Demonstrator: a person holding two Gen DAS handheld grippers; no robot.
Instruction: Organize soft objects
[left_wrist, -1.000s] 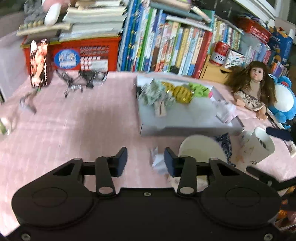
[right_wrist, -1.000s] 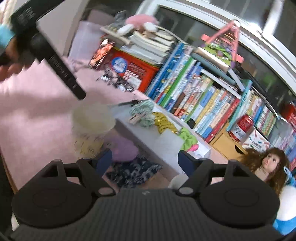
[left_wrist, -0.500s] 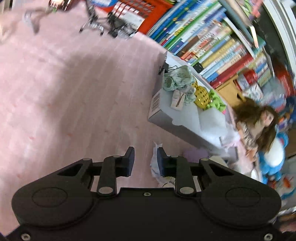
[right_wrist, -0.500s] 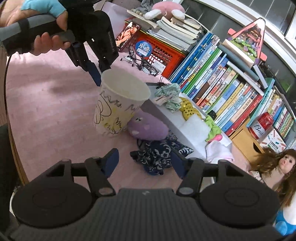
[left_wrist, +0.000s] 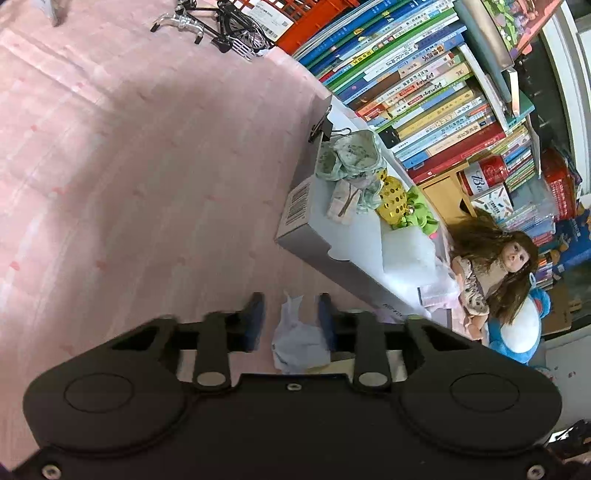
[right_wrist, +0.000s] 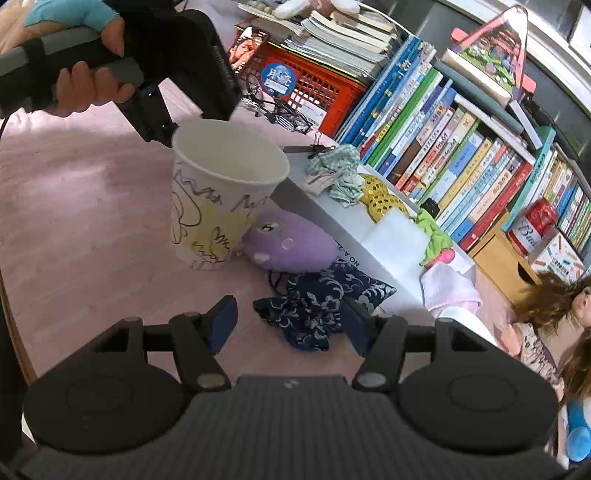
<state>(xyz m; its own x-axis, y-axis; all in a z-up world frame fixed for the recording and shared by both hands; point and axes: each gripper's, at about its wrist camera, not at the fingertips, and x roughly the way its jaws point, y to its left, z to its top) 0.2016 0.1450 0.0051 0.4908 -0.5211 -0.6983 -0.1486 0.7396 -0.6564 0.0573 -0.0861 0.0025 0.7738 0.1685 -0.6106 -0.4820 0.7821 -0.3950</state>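
Right wrist view first — right gripper (right_wrist: 288, 321) spread, jaws just been closing, straddling the dark blue patterned cloth (right_wrist: 314, 306) lying on the pink tabletop, just beside the purple plush (right_wrist: 291, 243) and in front of the grey box (right_wrist: 369, 269); no pad pressing yet. Best to sink lower, centre over the thickest bunch, then squeeze fully so that no loose corner drags. Left gripper (left_wrist: 290, 317) narrow, just been closing around a crumpled pale wad (left_wrist: 299, 339) — touching 1 pad, clear of the other, close behind the paper cup (right_wrist: 214, 206).

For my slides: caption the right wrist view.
Open right gripper above dark blue patterned cloth, beside scribbled white paper cup.
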